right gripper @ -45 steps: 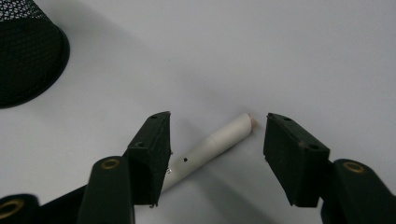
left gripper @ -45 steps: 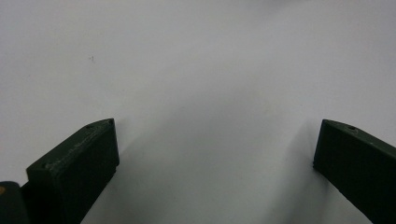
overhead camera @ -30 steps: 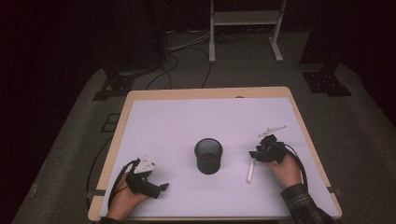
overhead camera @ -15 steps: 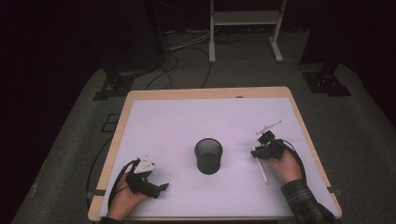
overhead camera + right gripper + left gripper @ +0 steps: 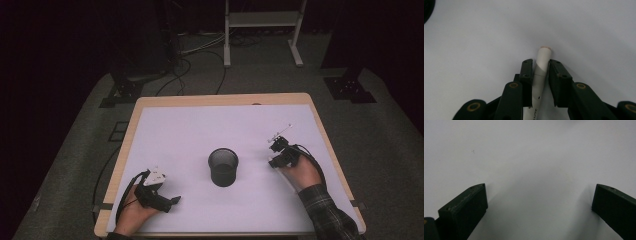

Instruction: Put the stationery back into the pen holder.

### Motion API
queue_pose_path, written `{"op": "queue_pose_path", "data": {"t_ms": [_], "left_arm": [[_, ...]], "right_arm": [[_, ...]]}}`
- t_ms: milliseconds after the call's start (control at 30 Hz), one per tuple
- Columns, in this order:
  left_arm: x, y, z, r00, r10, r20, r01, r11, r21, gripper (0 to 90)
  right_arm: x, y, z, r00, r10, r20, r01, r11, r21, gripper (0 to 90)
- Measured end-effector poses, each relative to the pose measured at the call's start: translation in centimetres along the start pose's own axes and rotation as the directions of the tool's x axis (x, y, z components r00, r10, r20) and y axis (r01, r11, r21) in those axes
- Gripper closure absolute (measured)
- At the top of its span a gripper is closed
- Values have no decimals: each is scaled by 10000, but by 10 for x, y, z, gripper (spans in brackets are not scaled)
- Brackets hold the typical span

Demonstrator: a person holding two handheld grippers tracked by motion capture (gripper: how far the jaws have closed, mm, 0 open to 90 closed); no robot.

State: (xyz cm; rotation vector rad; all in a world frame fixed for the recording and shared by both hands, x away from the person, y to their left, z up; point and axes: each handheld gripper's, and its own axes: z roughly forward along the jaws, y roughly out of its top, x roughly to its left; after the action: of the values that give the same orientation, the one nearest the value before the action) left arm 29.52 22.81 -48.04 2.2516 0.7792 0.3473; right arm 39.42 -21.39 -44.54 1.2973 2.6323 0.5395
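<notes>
- My right tongs (image 5: 541, 65) are pinching a white marker (image 5: 542, 60); the jaws have just been closing, and both pads now press its barrel (the capped end pokes out past the tips).
- Seen from above, my right tongs (image 5: 276, 150) sit low over the white table (image 5: 190, 130), right of the black mesh cup (image 5: 223, 166) and apart from it.
- My left tongs (image 5: 170, 202) rest near the table's front left corner, well apart from the cup.
- Their jaws are spread wide, with bare table between them (nothing gripped).
</notes>
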Motion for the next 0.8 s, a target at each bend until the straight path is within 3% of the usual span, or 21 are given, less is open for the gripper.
{"op": "queue_pose_path", "data": {"t_ms": [200,433,733,800], "left_arm": [[0,0,0,10000,2,-1,-2,10000,0,0],[0,0,0,10000,-4,1,4,10000,-2,0],[0,0,0,10000,-25,-1,25,10000,-40,0],[0,0,0,10000,-29,-5,29,10000,-51,0]], "right_arm": [[1,8,1,10000,-23,62,20,9985,541,761],[0,9,1,10000,26,-39,-23,9984,564,779],[-3,0,-5,9992,148,-361,-162,9991,-385,779],[-3,-2,-11,9987,123,-504,-165,9964,-826,779]]}}
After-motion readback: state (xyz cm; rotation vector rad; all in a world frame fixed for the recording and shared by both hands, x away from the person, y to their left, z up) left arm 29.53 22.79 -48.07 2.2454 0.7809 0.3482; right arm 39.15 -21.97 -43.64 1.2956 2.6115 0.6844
